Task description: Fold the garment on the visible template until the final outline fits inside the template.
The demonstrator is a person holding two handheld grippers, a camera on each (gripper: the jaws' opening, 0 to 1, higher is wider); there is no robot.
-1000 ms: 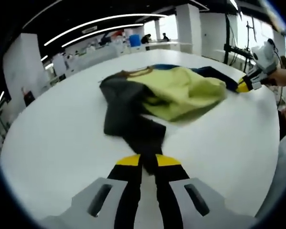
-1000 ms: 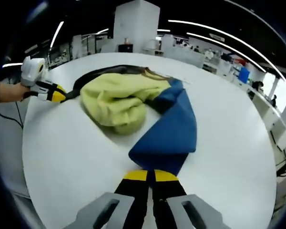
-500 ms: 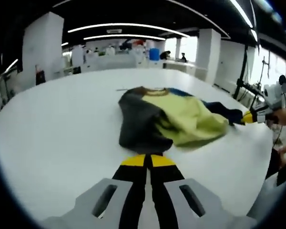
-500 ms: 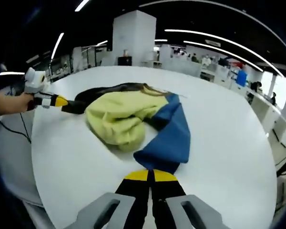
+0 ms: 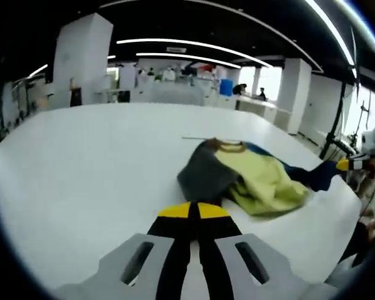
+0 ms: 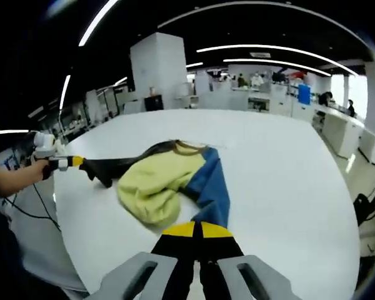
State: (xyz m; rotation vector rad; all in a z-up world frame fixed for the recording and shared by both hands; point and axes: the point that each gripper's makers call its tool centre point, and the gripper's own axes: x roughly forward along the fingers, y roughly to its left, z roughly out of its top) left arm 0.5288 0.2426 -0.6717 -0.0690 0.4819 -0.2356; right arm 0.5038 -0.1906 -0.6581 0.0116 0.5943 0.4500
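Both tools are gripping the garment [image 5: 250,178] right now. The left tool [image 5: 194,211] is clamped shut on the dark grey sleeve [image 5: 203,178], and the right tool [image 6: 197,230] is clamped shut on the blue sleeve [image 6: 212,190]. The garment is lying bunched on the white bench [image 5: 81,162], with the yellow-green body [image 6: 153,184] crumpled in the middle and a brown collar [image 5: 228,145] showing at the far side.

Compared with a second ago, both tools are pulling back toward the person's edge of the bench. The cloth is sitting farther off in both views and bunching tighter, so the sleeves are being dragged, not spread. In the right gripper view the left tool [image 6: 75,161] is showing at the far left with the dark sleeve [image 6: 106,167] stretched out from it; a second ago that sleeve was slack against the body. In the left gripper view the right tool [image 5: 345,164] is at the far right, with the blue sleeve [image 5: 312,175] trailing to it.

No template outline is readable on the bench; a thin line [image 5: 203,137] is lying just behind the collar, but what it is I cannot tell. My read: the garment is nowhere near folded, this is looking like repositioning or flattening first. The risk is dragging cloth over the bench edge.
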